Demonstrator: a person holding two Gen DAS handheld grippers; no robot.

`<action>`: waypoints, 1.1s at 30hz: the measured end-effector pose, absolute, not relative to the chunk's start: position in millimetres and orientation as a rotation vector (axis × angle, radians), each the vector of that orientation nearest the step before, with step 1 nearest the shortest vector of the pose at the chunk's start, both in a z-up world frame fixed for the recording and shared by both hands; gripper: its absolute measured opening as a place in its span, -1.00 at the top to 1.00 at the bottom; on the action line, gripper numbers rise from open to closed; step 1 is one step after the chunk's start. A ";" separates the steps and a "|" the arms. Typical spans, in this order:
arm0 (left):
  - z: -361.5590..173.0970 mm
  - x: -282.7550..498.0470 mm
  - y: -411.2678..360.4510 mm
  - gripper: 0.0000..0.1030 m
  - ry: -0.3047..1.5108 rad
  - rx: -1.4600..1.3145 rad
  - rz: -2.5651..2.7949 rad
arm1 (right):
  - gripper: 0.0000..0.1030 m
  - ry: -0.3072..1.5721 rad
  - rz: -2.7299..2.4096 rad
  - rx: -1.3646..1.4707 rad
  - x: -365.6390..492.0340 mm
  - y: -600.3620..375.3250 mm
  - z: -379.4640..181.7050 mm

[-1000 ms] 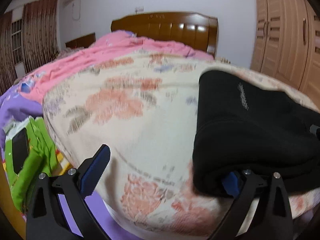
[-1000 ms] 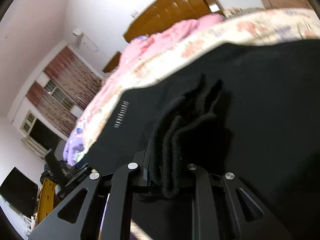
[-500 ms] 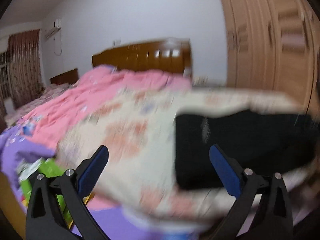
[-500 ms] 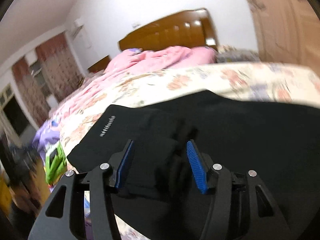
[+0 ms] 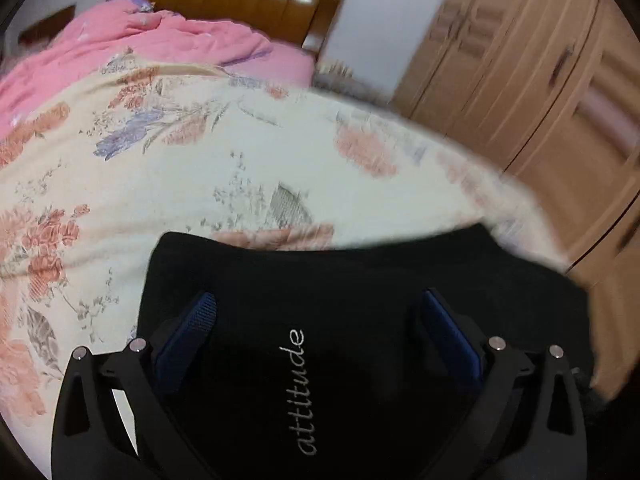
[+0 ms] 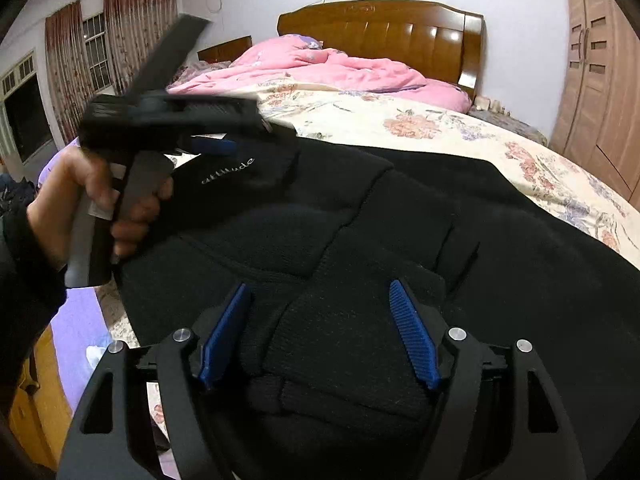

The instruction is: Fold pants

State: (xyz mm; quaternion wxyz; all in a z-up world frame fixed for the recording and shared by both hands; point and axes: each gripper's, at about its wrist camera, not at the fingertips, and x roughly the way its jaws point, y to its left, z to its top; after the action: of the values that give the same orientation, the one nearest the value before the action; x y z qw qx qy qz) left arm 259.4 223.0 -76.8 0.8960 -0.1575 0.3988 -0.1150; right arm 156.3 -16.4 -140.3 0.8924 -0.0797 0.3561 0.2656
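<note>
Right wrist view shows us the black pants [image 6: 400, 216] lying folded on the floral bedspread [image 6: 500, 148] of the bed, a thick bunched fold between the blue pads of our right tool [image 6: 320, 330], whose jaws are opening and not pressing the cloth. Our left hand [image 6: 84, 196] holds the left tool [image 5: 316, 330] over the far end of the pants, above the stitched word "attitude" [image 5: 305, 392]. Its jaws stand wide apart with nothing clamped. A pink quilt [image 6: 320, 68] lies by the wooden headboard [image 6: 384, 32].
</note>
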 end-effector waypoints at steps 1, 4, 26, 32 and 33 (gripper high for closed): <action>-79.7 259.2 226.5 -0.96 0.818 -0.356 -0.249 | -0.36 0.734 0.553 -0.164 155.8 -17.5 -141.6; -81.1 258.0 228.6 -0.96 0.799 -0.388 -0.259 | -0.36 0.728 0.552 -0.170 154.6 -19.3 -143.8; -69.4 193.5 91.8 -0.97 0.750 0.127 -0.112 | -0.73 0.883 0.345 -0.119 117.4 -142.0 -138.8; -79.5 200.4 113.8 -0.97 0.785 -0.030 -0.167 | -0.76 0.841 0.301 -0.173 92.9 -175.1 -117.4; -79.9 199.7 112.2 -0.97 0.780 -0.020 -0.159 | -0.78 0.818 0.256 -0.150 95.7 -188.2 -113.5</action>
State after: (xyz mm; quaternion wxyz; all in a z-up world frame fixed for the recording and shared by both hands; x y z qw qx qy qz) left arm 199.7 112.2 -79.9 0.9218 -0.0098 0.3798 -0.0775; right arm 95.7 -188.2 -113.5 0.9069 -0.0728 0.3960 0.1241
